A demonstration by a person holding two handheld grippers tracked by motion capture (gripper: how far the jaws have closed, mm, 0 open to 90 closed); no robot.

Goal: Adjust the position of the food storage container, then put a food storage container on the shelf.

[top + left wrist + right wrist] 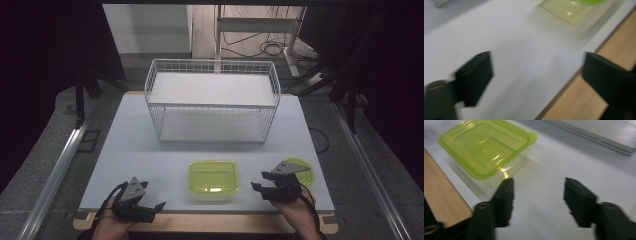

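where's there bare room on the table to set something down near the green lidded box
Free: the strip between the wire basket and the green-lidded box, and the table's left side beyond the left tool. Crowded: the right front corner, where the right tool sits by a second green lid.

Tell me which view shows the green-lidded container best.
The right gripper view: the container is close and sharp, with its green lid and clear base beyond the open jaws. The high view shows it whole but small, near the table's front edge. The left gripper view catches just a blurred part at the top.
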